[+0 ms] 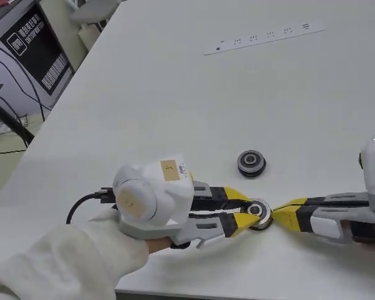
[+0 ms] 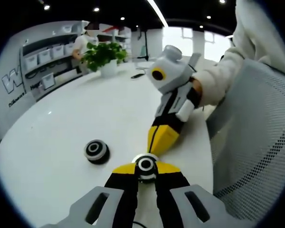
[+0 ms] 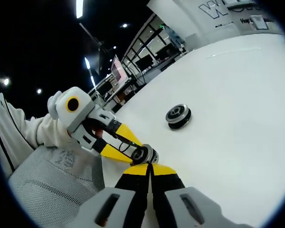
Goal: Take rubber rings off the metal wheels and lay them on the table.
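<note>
A small metal wheel with a black rubber ring (image 1: 258,210) sits just above the table's near edge, clamped between the yellow jaw tips of my left gripper (image 1: 252,213), which is shut on it. That same wheel (image 2: 146,165) fills the tip gap of the left gripper (image 2: 146,170). My right gripper (image 1: 275,217) comes in from the right, jaws shut, tips touching the wheel's rim (image 3: 143,154); I cannot tell whether they pinch the ring. The right gripper (image 3: 149,167) meets it from below. A second wheel (image 1: 251,162) lies flat on the table, apart.
The white table (image 1: 175,94) stretches far ahead, with a white power strip (image 1: 265,37) near its far side. Its near edge runs just below the grippers. A grey mesh chair (image 2: 256,142) stands beside the table. A black cable (image 1: 81,203) trails from the left gripper.
</note>
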{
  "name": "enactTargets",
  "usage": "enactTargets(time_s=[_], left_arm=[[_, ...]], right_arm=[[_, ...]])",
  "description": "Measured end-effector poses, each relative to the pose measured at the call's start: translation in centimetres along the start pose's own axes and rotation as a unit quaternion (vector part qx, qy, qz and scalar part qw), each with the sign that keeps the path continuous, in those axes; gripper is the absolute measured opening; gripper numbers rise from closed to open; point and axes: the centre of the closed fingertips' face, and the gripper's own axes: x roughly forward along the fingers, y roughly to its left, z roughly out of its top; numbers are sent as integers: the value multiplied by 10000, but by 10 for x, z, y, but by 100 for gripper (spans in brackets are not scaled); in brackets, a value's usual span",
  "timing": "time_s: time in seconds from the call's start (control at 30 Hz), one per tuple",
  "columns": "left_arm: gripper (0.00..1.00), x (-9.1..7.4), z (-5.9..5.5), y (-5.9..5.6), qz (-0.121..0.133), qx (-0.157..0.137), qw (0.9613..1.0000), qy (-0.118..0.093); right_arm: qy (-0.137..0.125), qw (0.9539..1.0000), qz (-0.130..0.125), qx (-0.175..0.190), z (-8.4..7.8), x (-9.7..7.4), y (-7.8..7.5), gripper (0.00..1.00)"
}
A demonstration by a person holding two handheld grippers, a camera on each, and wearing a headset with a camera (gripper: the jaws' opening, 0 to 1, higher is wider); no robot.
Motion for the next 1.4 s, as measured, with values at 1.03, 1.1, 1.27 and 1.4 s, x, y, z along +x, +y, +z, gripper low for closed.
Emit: enactTargets(time_s=[1.03,1.1,1.27,1.4], left_arm=[[14,-1,-1,0,74,-27,10000,13],[14,-1,-1,0,82,-34,10000,14],[14,-1,-2,0,89,-4,10000,32],[14,-1,-2,0,93,-6,10000,33]], right_arm=[[-354,9951,383,836,10,0,9,0],[-358,9950,411,832,10,0,10,0],[-354,9947,462,850,10,1,11,0],[-363,9944,494,857,11,1,12,0]])
